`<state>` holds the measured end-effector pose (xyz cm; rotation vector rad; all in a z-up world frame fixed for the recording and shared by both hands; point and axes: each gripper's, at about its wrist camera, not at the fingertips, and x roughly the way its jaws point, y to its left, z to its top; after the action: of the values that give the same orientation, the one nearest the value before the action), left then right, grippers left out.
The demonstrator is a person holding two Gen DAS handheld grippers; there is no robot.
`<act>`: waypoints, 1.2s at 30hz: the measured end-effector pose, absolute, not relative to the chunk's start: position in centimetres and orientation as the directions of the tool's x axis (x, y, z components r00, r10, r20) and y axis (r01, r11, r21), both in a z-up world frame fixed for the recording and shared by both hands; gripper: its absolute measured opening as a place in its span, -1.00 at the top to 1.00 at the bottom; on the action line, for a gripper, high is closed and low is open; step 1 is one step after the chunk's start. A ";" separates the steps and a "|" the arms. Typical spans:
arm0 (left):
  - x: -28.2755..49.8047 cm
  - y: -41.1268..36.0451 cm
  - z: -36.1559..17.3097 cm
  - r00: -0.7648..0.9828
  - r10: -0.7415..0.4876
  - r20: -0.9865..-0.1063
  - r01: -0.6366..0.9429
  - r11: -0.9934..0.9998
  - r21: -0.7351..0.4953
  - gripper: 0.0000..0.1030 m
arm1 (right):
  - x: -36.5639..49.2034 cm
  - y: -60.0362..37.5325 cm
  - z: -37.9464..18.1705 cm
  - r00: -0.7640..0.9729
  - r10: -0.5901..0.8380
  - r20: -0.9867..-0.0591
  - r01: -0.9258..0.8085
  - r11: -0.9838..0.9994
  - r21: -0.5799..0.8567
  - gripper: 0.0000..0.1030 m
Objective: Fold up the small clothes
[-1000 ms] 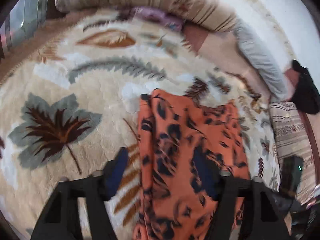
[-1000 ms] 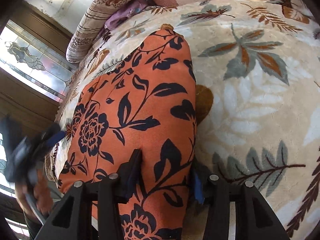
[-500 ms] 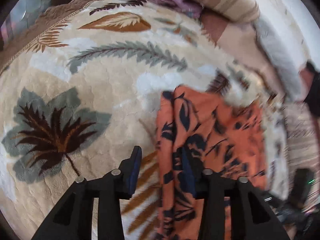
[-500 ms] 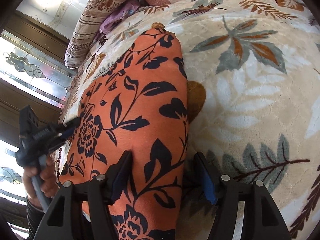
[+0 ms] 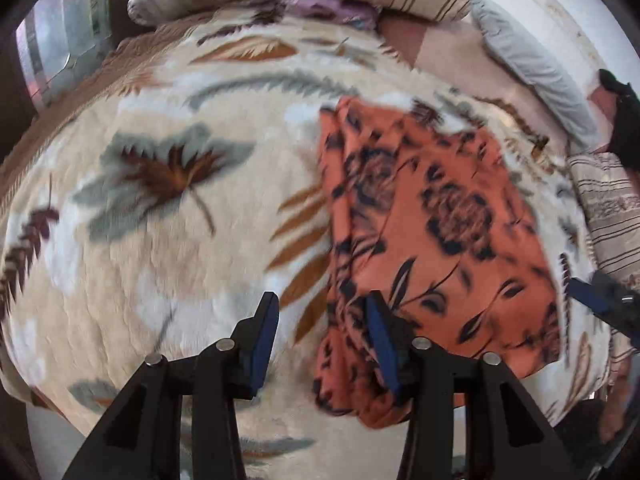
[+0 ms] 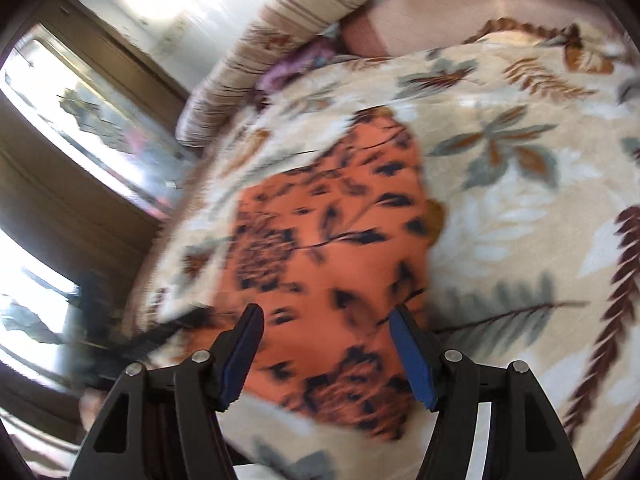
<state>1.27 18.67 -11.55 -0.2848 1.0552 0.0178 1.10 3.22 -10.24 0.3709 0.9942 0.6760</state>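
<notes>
Both grippers released above the folded orange garment [image 5: 432, 216]

Left fingers [image 5: 266, 332] straddle its edge; right fingers [image 6: 408, 356] gape. A careless regrasp could undo the fold.

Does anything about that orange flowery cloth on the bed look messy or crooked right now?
Yes, slightly. The orange floral garment lies mostly flat on the leaf-print blanket, but its left edge is bunched into ridges, and its near corner hangs crumpled over the bed's edge beside the open left tool. Both views are blurred.
</notes>
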 end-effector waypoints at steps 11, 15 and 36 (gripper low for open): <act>-1.2 17.5 -10.3 0.529 -0.084 -0.844 -0.155 0.969 -0.194 -0.03 | -0.6 4.8 -12.8 0.292 0.695 -0.657 -0.344 0.717 0.606 -0.47; -1.5 17.2 -11.0 0.533 -0.054 -0.844 -0.160 0.973 -0.163 -0.21 | -0.4 5.3 -14.1 0.285 0.657 -0.698 -0.329 0.751 0.572 -0.48; -1.8 18.1 -11.7 0.553 -0.065 -0.831 -0.162 0.969 -0.184 -0.41 | -1.7 8.4 -13.9 0.299 0.607 -0.736 -0.368 0.785 0.498 -0.51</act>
<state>-1.82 18.10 -11.72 -0.2516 0.9859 0.0579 -1.75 8.40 -13.87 0.2525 1.0887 0.6568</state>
